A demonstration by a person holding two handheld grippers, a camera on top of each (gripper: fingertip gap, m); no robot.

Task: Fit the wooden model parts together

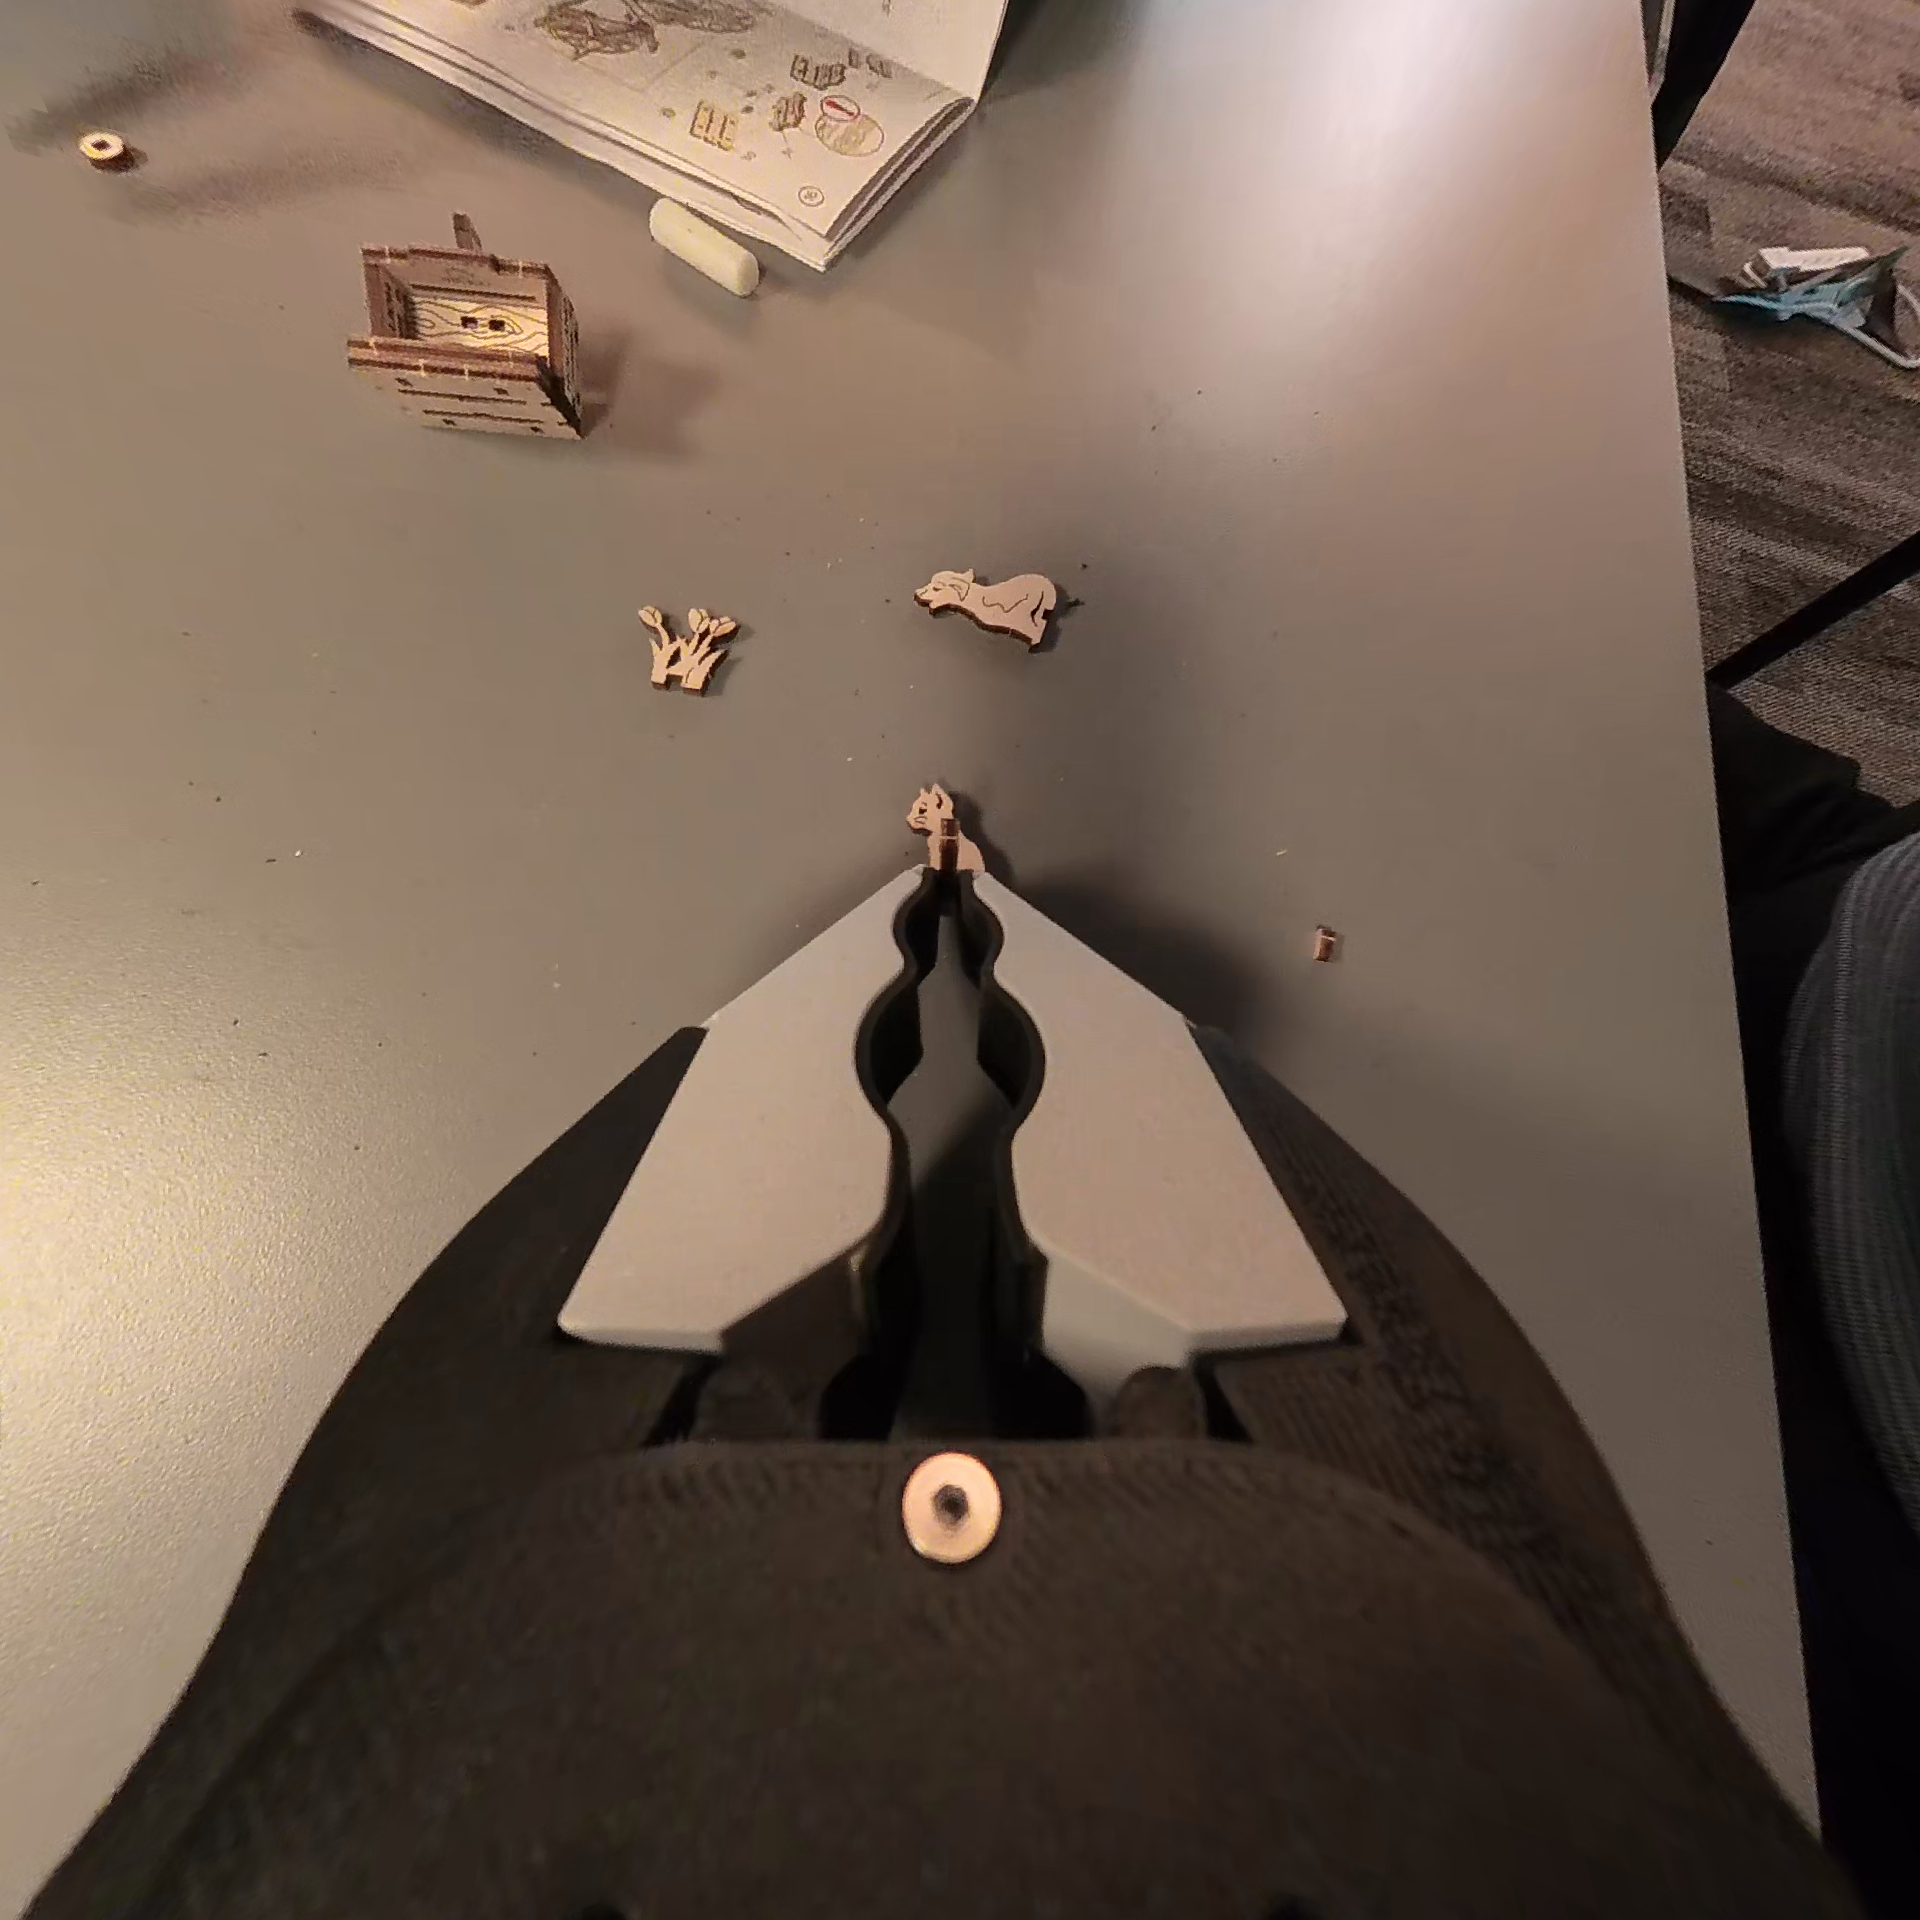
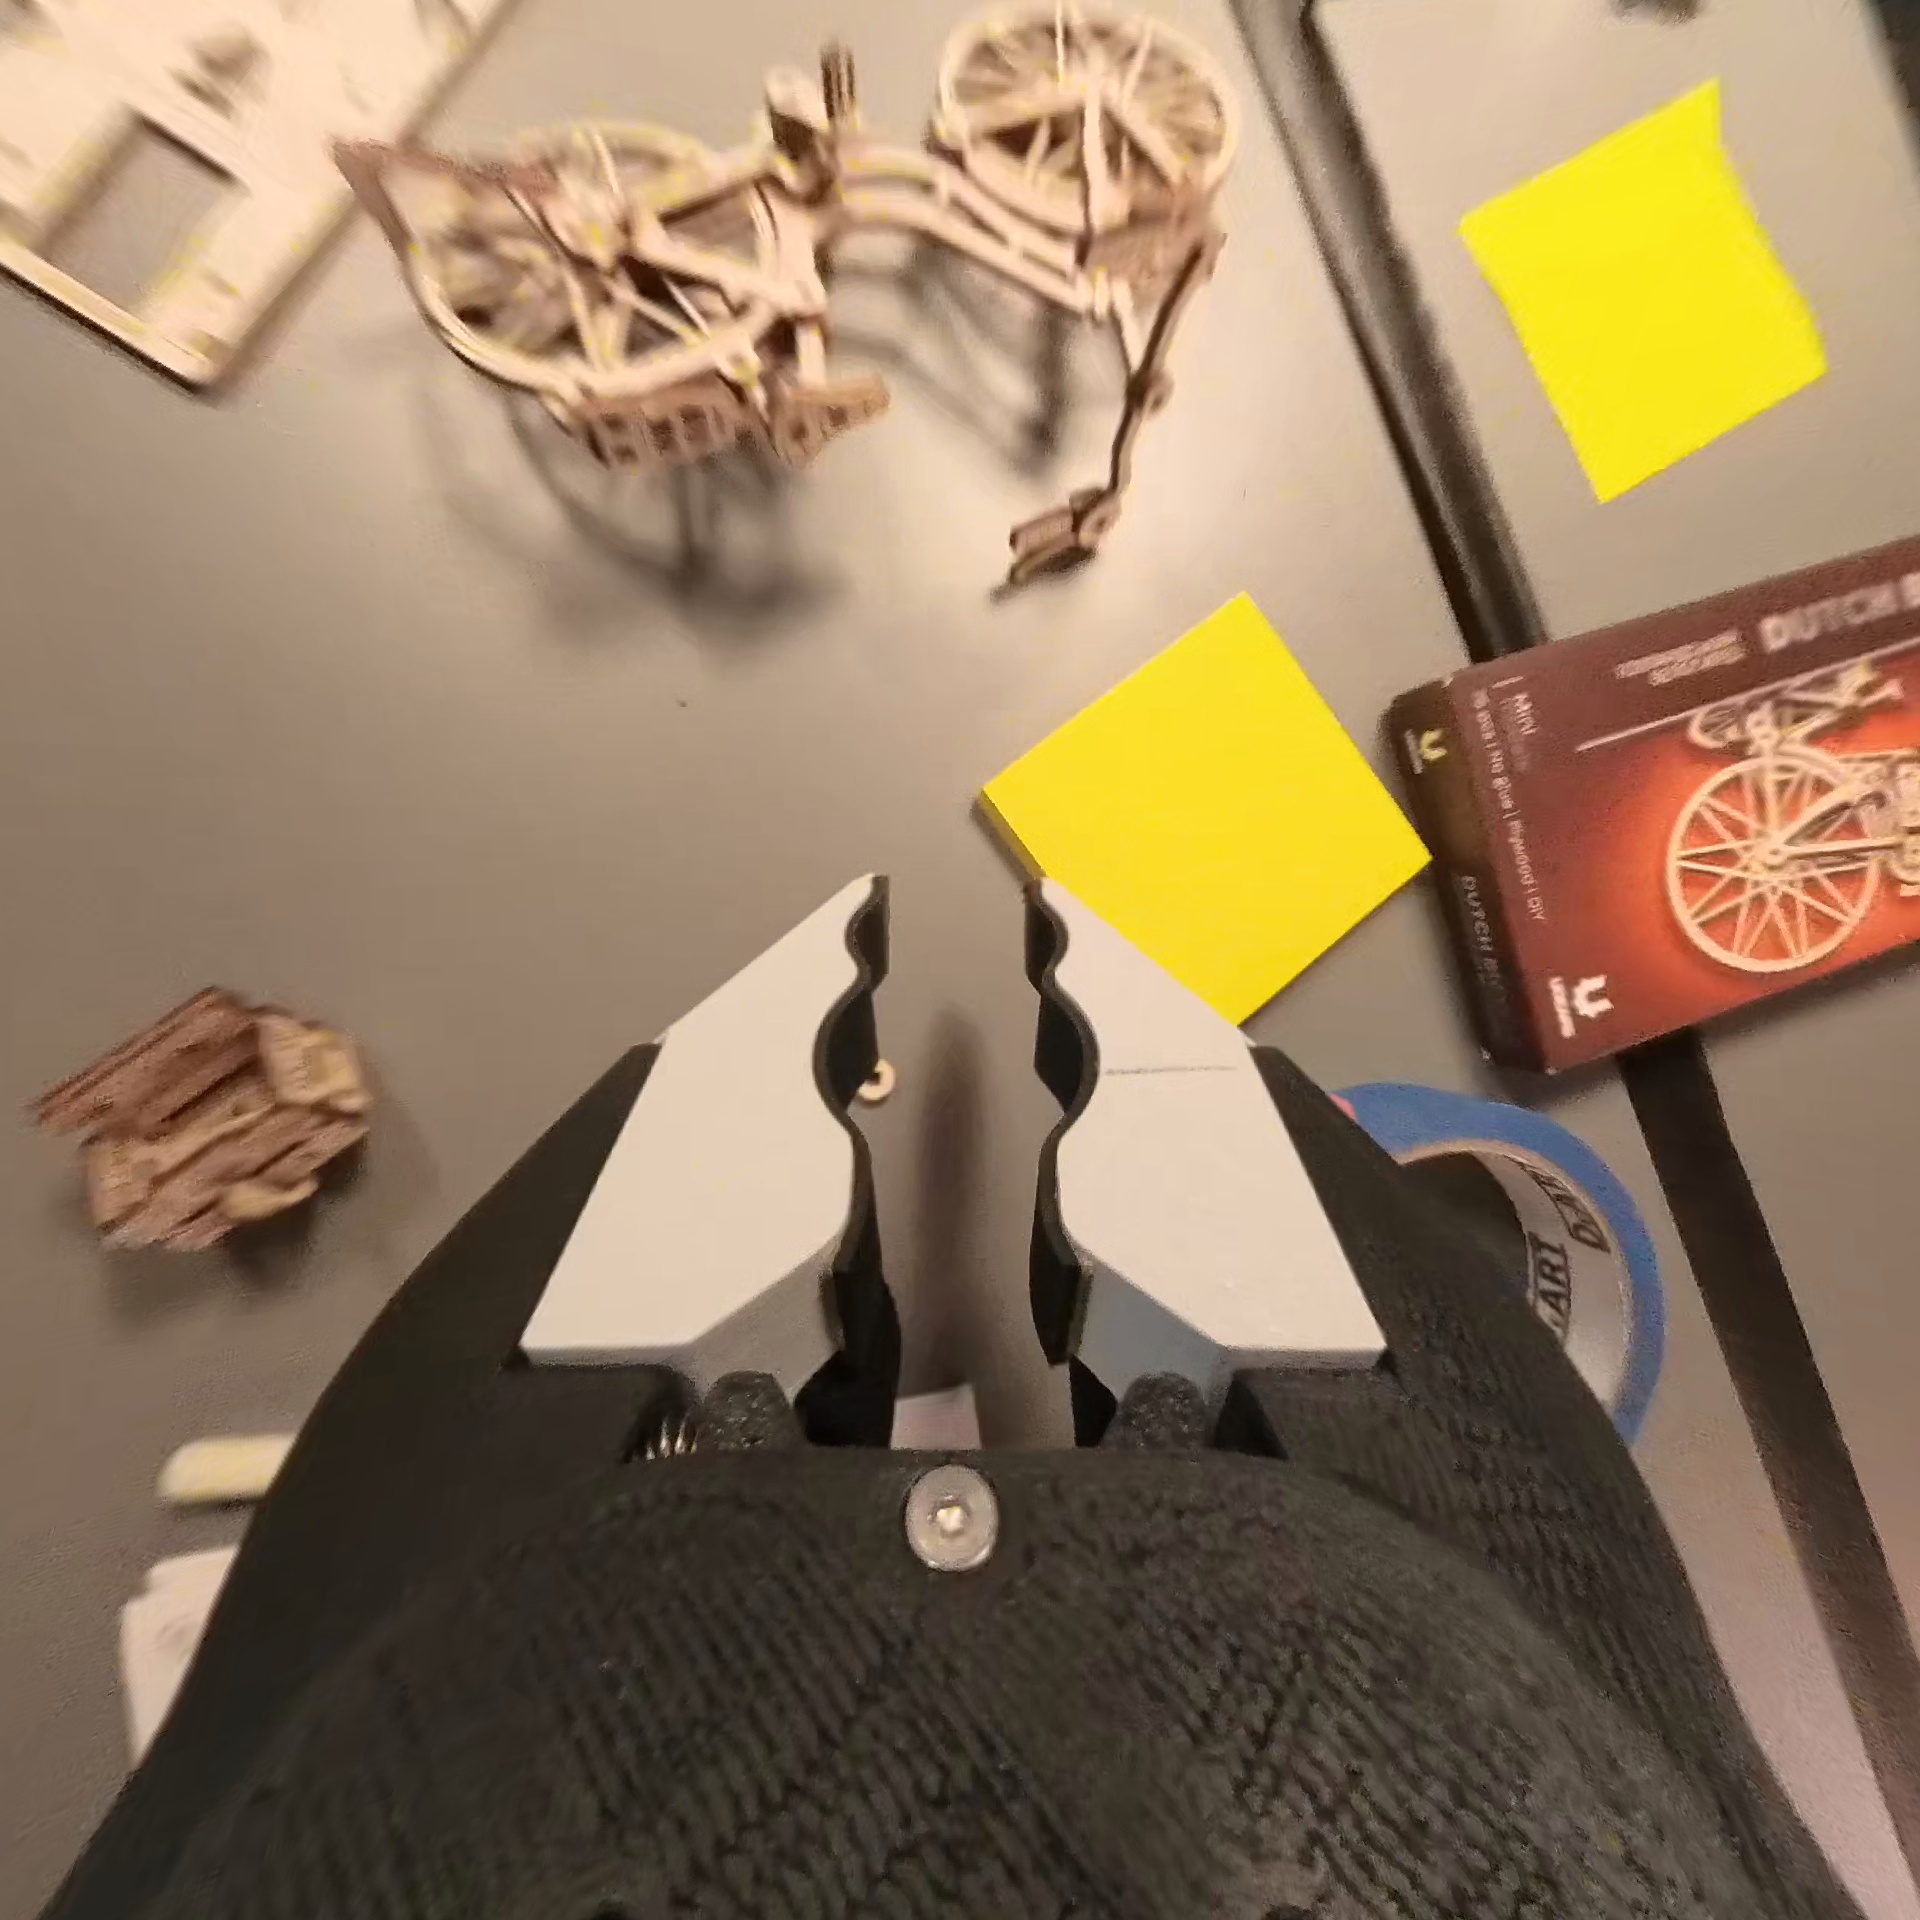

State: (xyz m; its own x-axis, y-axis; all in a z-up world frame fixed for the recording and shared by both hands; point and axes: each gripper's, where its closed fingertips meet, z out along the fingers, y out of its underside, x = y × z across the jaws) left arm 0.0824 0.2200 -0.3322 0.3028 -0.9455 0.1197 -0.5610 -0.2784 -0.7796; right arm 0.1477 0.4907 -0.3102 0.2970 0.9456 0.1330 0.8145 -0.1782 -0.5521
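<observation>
My left gripper (image 1: 948, 873) is shut on a small wooden cat figure (image 1: 940, 826), held at the fingertips just above the grey table (image 1: 1351, 520). A flat wooden dog piece (image 1: 987, 605) and a wooden plant piece (image 1: 686, 646) lie beyond it. A small wooden box (image 1: 462, 343) stands at the far left; it also shows in the right wrist view (image 2: 208, 1117). My right gripper (image 2: 956, 899) is open and empty above the table. A wooden bicycle model (image 2: 810, 270) stands ahead of it. A tiny wooden ring (image 2: 878, 1086) lies under the right gripper's fingers.
An open instruction booklet (image 1: 727, 94), a pale waxy stick (image 1: 704, 247), a small wooden washer (image 1: 106, 151) and a tiny wooden peg (image 1: 1322, 942) lie on the table. Two yellow note pads (image 2: 1205, 810) (image 2: 1652, 281), the kit box (image 2: 1683, 821), blue tape (image 2: 1558, 1226) and a punched wooden sheet (image 2: 156, 177) are nearby. Spacing between my two grippers at the tips: around 30 cm. Between my left fingertips and the flat wooden dog piece (image 1: 987, 605) there is roughly 7 cm.
</observation>
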